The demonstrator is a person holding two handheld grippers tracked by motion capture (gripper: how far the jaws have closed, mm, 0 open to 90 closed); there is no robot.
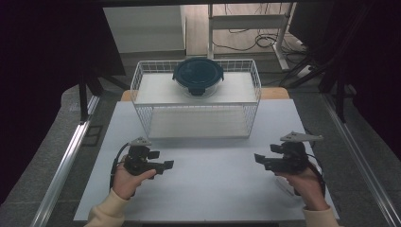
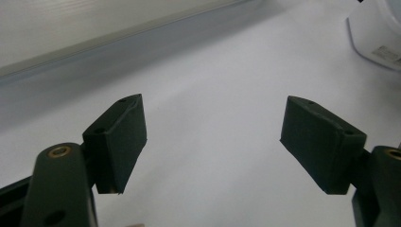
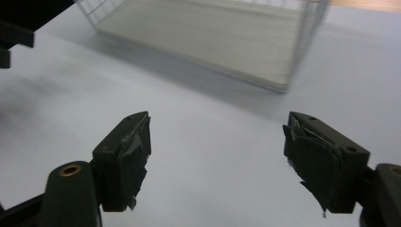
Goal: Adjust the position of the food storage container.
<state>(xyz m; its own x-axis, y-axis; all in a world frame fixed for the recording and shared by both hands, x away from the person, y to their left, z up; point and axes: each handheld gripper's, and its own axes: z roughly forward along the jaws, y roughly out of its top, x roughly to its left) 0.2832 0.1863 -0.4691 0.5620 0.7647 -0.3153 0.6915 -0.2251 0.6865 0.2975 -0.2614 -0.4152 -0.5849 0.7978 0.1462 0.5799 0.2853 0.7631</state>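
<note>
A round glass container with a dark blue lid point(image 1: 197, 75) sits on the top shelf of a white wire rack point(image 1: 142, 90) at the back of the white table point(image 1: 213, 189). My left gripper point(image 1: 168, 164) is held low at the front left and points right. Its jaws stand open over bare table in the left gripper view point(image 2: 213, 142). My right gripper point(image 1: 258, 159) is held at the front right and points left, also open with nothing between its jaws point(image 3: 217, 156). The rack's lower shelf point(image 3: 213, 38) lies ahead of it.
Metal rails run along both sides of the table. Cables and a frame lie on the floor behind the rack. A pale, see-through object point(image 2: 378, 38) lies at the top right edge of the left gripper view. The left gripper's dark body point(image 3: 14, 28) is at the far left of the right gripper view.
</note>
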